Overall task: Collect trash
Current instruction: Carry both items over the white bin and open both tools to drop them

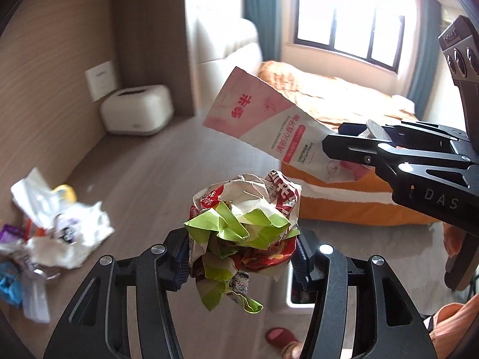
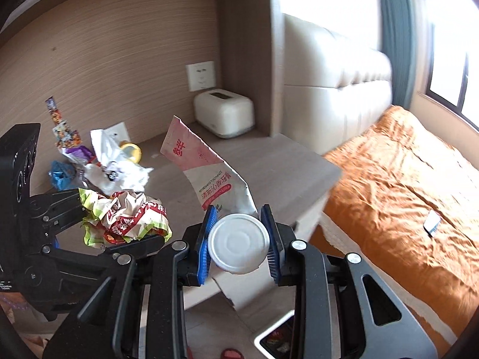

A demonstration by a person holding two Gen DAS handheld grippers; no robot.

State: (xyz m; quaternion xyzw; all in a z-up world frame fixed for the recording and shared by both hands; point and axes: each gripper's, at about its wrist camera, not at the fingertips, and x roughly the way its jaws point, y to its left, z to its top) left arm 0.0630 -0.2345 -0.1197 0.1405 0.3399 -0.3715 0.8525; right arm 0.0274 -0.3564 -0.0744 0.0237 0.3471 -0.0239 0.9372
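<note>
Gripping a crumpled wrapper, the left tool hangs beside the toothpaste tube.

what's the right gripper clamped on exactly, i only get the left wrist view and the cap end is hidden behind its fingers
Observer: The right gripper holds the toothpaste tube by its white round cap, squeezed between the blue pads.
Operator: anything under it to drop into
Observer: Yes, the white rim of a bin shows on the floor just below the cap, with trash inside.
Operator: more trash left on the counter that i can't see
Observer: A colourful printed strip leans upright against the wood wall behind the trash pile; your view cuts it off.
</note>
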